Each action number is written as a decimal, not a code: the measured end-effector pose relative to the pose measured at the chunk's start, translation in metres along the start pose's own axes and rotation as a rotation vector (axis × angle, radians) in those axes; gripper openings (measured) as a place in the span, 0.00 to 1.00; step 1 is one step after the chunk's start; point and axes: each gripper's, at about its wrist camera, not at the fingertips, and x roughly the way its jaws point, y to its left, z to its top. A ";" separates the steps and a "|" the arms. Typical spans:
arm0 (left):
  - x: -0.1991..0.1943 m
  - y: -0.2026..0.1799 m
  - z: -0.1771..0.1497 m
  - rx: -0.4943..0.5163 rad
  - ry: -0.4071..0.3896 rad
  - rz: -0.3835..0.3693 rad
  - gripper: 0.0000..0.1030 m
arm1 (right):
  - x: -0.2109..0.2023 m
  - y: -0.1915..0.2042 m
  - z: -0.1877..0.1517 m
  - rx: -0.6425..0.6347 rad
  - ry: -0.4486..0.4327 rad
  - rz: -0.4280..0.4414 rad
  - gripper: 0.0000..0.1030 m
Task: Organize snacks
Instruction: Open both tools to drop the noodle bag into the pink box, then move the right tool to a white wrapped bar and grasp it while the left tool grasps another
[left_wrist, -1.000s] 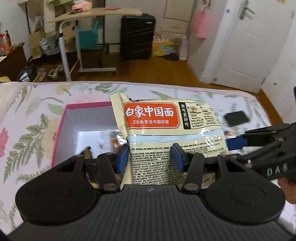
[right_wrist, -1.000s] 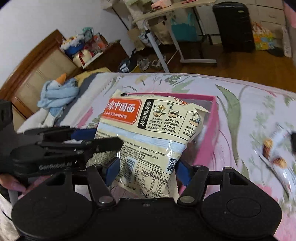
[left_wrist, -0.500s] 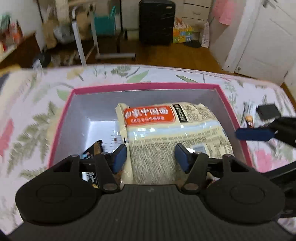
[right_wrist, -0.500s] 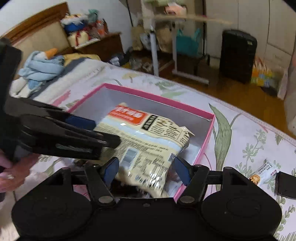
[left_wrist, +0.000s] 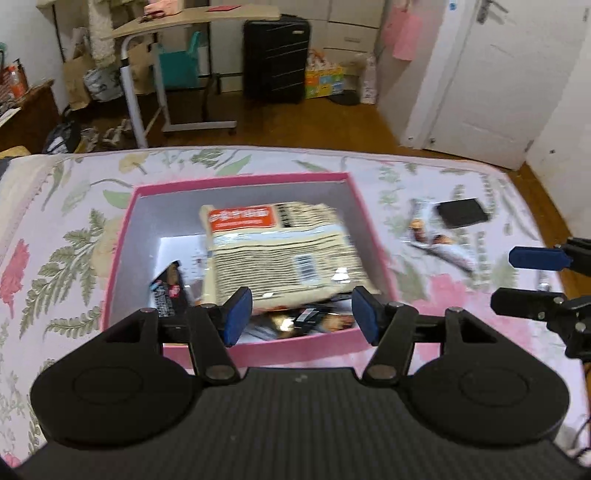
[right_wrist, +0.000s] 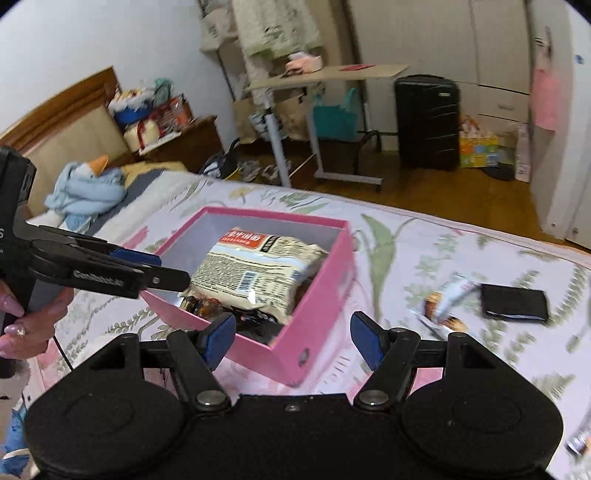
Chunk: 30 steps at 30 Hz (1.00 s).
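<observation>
With both the left gripper (left_wrist: 301, 314) and the right gripper (right_wrist: 291, 338) standing with fingers spread and empty, the noodle packet (left_wrist: 280, 251) is lying tilted on smaller snacks in the pink box (right_wrist: 314, 306), so it is risking sliding or crushing them.

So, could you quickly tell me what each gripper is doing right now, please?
Left gripper: open, holding nothing.
Right gripper: open, holding nothing.

Left gripper (left_wrist: 301, 314) and right gripper (right_wrist: 291, 341) both held with jaws spread wide, gripping nothing; left hand (right_wrist: 35, 321) wrapped around its handle.
</observation>
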 end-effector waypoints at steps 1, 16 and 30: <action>-0.004 -0.006 0.002 0.007 -0.001 -0.011 0.57 | -0.008 -0.004 -0.002 0.007 -0.004 -0.006 0.72; -0.003 -0.114 0.009 -0.002 -0.023 -0.067 0.58 | -0.097 -0.099 -0.077 0.152 -0.092 -0.234 0.73; 0.146 -0.212 0.016 -0.065 0.068 -0.010 0.56 | -0.057 -0.237 -0.144 0.426 -0.192 -0.427 0.73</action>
